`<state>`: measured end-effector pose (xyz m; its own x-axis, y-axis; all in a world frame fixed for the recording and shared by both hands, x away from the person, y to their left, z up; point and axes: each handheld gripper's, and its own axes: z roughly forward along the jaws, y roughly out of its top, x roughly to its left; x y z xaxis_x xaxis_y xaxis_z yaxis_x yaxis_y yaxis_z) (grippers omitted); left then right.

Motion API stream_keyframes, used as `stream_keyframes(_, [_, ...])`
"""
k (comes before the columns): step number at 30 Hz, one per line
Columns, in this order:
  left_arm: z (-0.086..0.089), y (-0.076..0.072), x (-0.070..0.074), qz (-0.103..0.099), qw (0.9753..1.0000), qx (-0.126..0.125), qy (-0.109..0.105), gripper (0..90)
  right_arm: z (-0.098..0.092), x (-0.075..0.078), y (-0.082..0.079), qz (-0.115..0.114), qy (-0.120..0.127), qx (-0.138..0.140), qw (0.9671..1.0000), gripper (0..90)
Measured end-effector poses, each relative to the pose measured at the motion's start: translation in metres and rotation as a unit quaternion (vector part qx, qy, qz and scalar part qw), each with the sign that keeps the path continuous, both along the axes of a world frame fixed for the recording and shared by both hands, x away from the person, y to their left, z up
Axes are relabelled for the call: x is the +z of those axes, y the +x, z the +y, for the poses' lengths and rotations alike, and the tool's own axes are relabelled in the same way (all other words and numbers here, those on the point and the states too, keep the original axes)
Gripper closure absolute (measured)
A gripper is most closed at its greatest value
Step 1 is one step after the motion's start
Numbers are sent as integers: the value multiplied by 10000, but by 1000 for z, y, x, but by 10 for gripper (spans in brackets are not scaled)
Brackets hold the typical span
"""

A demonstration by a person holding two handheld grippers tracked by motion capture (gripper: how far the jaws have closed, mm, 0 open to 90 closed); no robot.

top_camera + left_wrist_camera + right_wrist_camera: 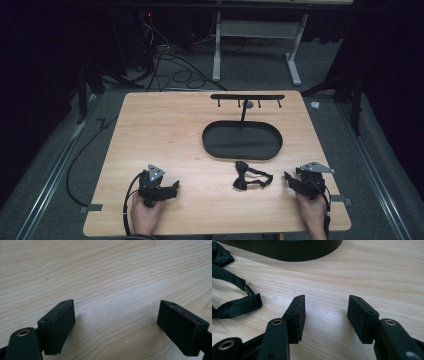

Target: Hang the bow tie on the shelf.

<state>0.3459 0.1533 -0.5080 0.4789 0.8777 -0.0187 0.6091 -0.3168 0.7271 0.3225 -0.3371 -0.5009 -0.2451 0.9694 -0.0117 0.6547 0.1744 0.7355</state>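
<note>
with both the left gripper (175, 186) and right gripper (287, 177) held wide apart and empty over the wooden table (165, 130), nothing is judged done yet: the black bow tie (247, 176) lies untouched beside the right gripper, before the hook stand's oval tray (242, 140).

Black bow tie (251, 176), wood-grain table (165, 130)

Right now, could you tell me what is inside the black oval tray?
The black oval tray holds the foot of a thin post, which carries a hook bar. The rest of its floor looks bare. The bow tie lies outside, on the table. The near rim hides a strip of floor.
</note>
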Motion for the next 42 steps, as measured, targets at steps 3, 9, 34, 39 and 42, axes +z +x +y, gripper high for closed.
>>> stream_keyframes(3, [0,0,0,-4,10000,7,-8,153,0,0,0,-5,-4,-6,10000,503])
stream_keyframes(9, [0,0,0,-4,10000,7,-8,153,0,0,0,-4,-3,-11,10000,503])
stream_keyframes(34, [0,0,0,-8,10000,3,-8,153,-1,0,0,19,31,27,10000,490])
stream_keyframes(39, [0,0,0,-7,10000,2,-7,153,-1,0,1,12,8,91,10000,484])
stream_keyframes(42, [0,0,0,-7,10000,2,-8,153,-1,0,1,20,15,99,9999,484])
